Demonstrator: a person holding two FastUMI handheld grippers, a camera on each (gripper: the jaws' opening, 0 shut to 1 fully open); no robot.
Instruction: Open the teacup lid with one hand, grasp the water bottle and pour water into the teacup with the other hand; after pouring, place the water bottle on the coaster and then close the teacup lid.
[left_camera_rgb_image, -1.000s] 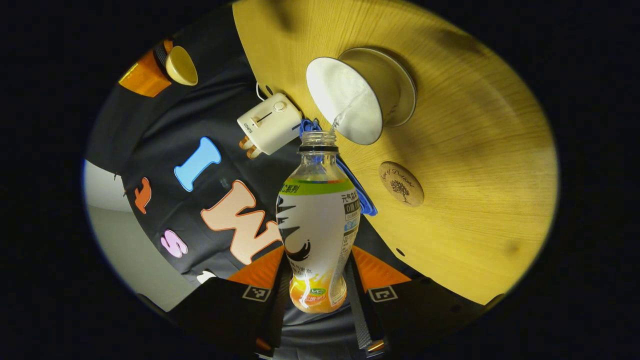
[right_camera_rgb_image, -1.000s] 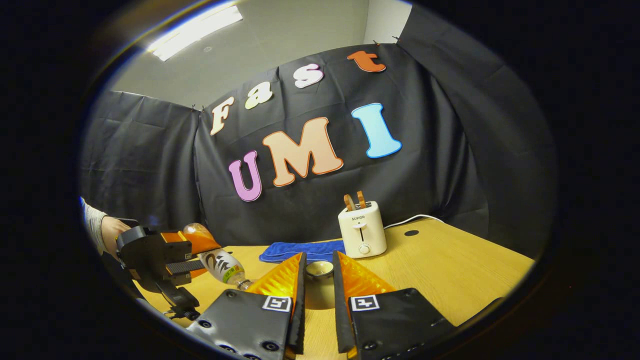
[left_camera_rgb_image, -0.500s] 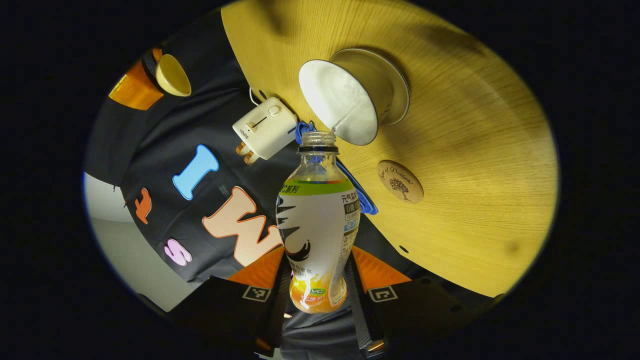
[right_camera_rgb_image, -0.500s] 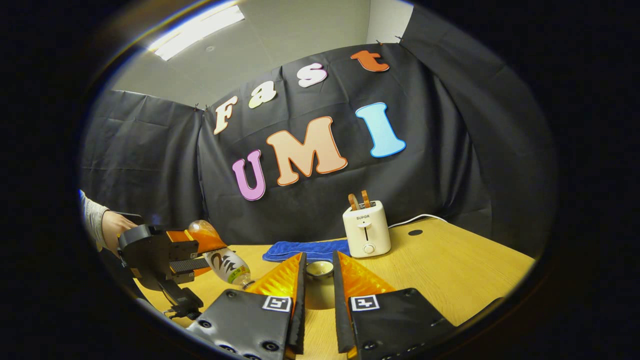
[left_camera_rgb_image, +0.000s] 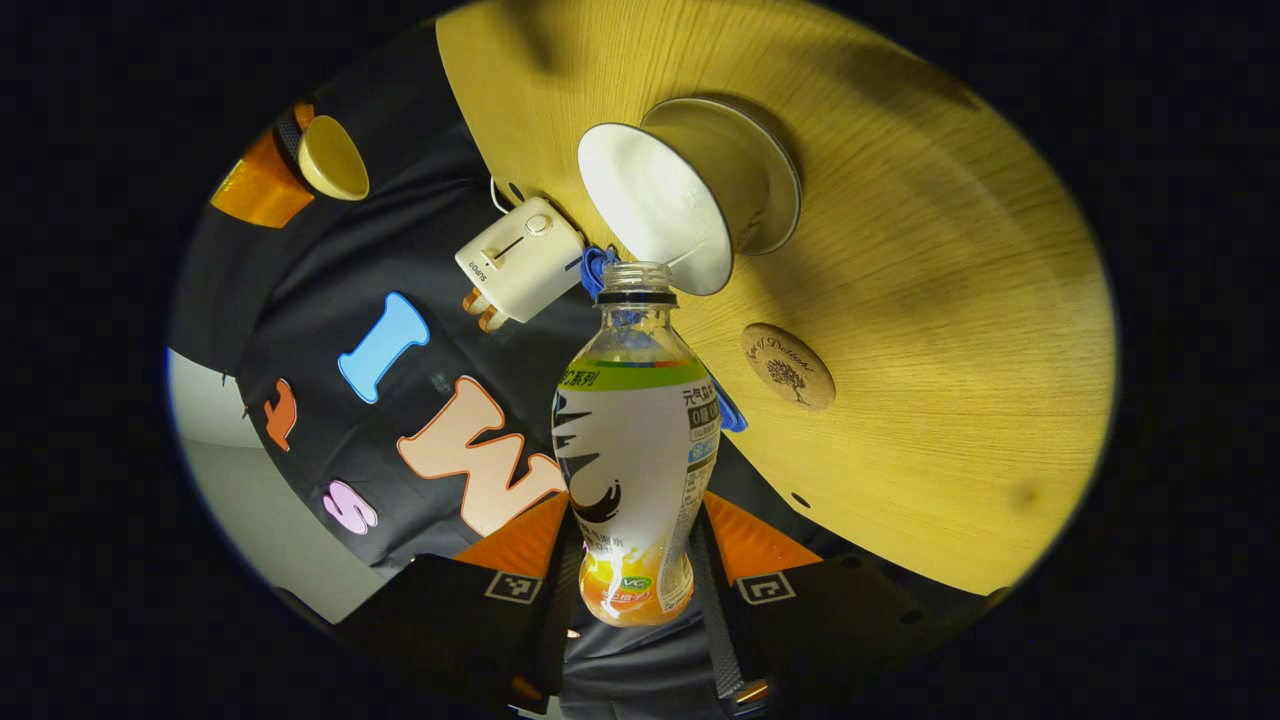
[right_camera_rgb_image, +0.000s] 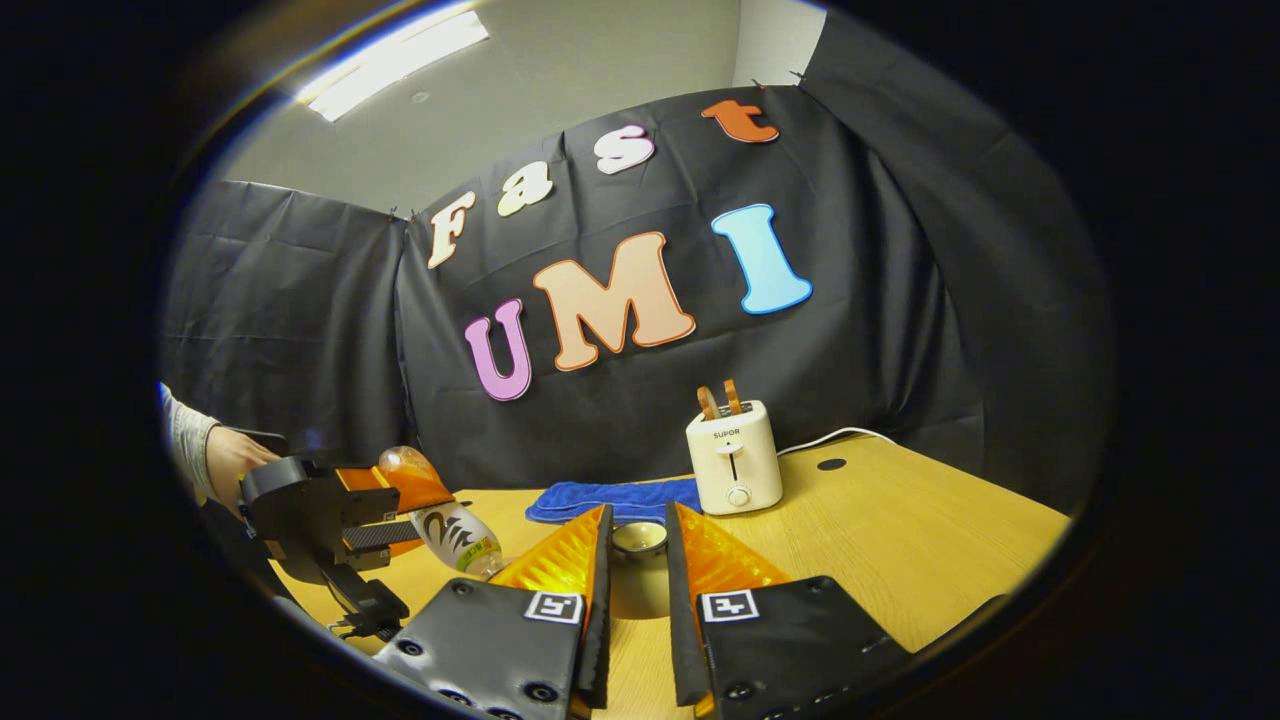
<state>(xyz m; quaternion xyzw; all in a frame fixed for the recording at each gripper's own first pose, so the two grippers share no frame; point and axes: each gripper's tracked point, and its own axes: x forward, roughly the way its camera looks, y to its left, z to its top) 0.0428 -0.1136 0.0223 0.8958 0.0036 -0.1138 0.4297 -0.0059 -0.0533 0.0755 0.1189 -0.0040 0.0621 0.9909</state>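
At frame centre, the left hand-held gripper (left_camera_rgb_image: 640, 570) clamps the tilted water bottle (left_camera_rgb_image: 632, 440), its mouth at the teacup (left_camera_rgb_image: 655, 205); the right hand-held gripper (right_camera_rgb_image: 636, 560) pinches the lid (right_camera_rgb_image: 640, 538).

grey sleeve (right_camera_rgb_image: 185, 445); black gripper bodies with square coded markers (right_camera_rgb_image: 555, 606).

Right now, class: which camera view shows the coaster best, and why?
The left gripper view: the round coaster lies whole and uncovered on the table, beside the teacup. In the right gripper view I cannot make the coaster out.
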